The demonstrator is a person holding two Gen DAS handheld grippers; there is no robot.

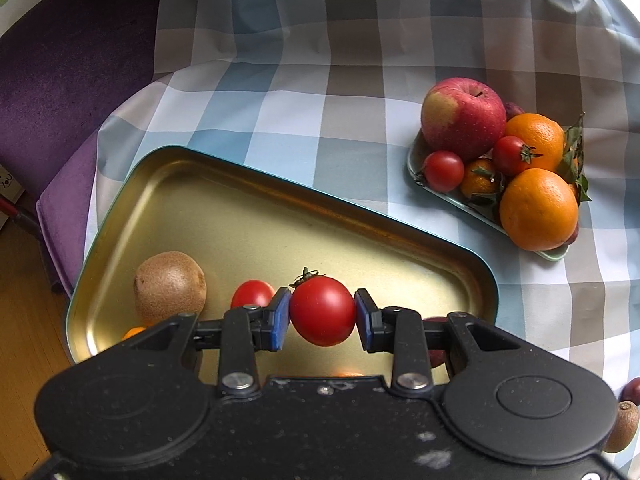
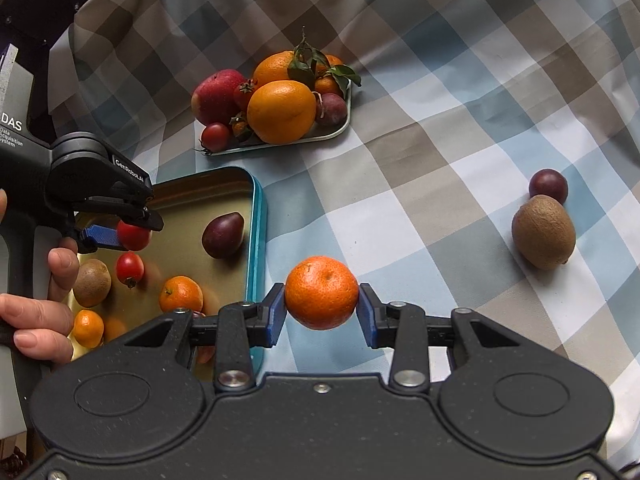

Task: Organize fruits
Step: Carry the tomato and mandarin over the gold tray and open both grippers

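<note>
Landmark: shallow gold metal tray with teal rim (image 2: 256, 216).

Inside tray: brown fuzzy kiwi (image 2: 91, 282), small red cherry tomato (image 2: 129, 267), dark purple plum (image 2: 223, 235), two small orange mandarins (image 2: 181, 294) (image 2: 88, 328).

Above tray: round red tomato with green calyx (image 1: 322, 311), pinched between the left tool (image 1: 322, 312) pads.

Just right of tray: dimpled orange mandarin (image 2: 321, 297), gripped by the right tool (image 2: 322, 308).

Far right of tray, on the surface: second brown kiwi (image 2: 543, 232) touching a second purple plum (image 2: 548, 186).

Beyond tray: pale green plate (image 2: 320, 132) heaped with red apple (image 2: 216, 96), oranges, tomatoes.
</note>
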